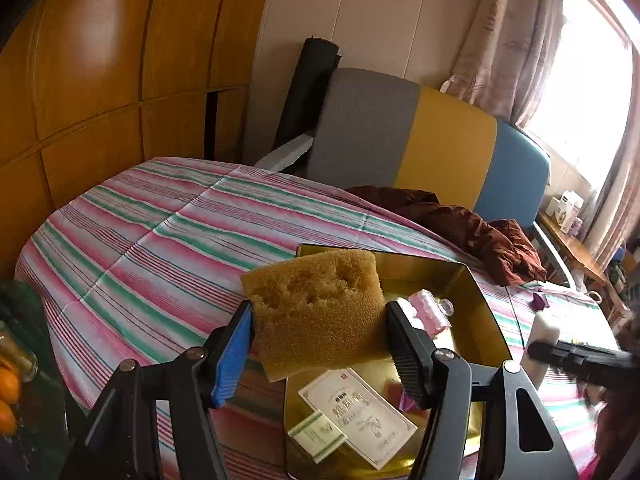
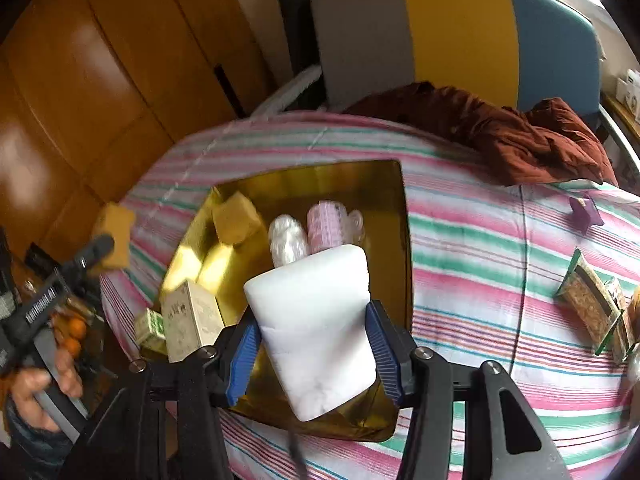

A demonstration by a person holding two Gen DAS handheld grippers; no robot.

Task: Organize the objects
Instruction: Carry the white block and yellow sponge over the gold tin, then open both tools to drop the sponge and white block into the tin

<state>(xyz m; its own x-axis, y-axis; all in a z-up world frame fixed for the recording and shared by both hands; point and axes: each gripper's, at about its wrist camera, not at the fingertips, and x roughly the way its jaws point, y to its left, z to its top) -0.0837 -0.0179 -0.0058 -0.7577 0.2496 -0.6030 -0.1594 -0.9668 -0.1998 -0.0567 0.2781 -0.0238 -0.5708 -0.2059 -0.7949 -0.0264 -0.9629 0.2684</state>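
Observation:
My left gripper [image 1: 320, 336] is shut on a yellow-brown sponge [image 1: 316, 304] and holds it over the near left edge of a gold tin box [image 1: 476, 296]. The box holds a pink roll [image 1: 430, 312], a cream printed carton [image 1: 356, 412] and a small green-white carton [image 1: 316, 436]. My right gripper [image 2: 312, 340] is shut on a white foam block [image 2: 316, 328] above the gold box [image 2: 404, 240]. In the right wrist view the box holds a pink roll [image 2: 326, 224], a clear wrapped roll [image 2: 286, 240] and the cream carton [image 2: 192, 320]. The left gripper [image 2: 100, 248] with the sponge [image 2: 114, 236] shows at the left.
The box stands on a bed with a striped pink, green and white sheet [image 1: 160, 232]. A dark red garment [image 2: 520, 136] lies by the grey, yellow and blue headboard [image 1: 420, 136]. Patterned packets [image 2: 592, 308] and a purple piece [image 2: 584, 210] lie at the right. Oranges [image 1: 8, 392] sit at the left.

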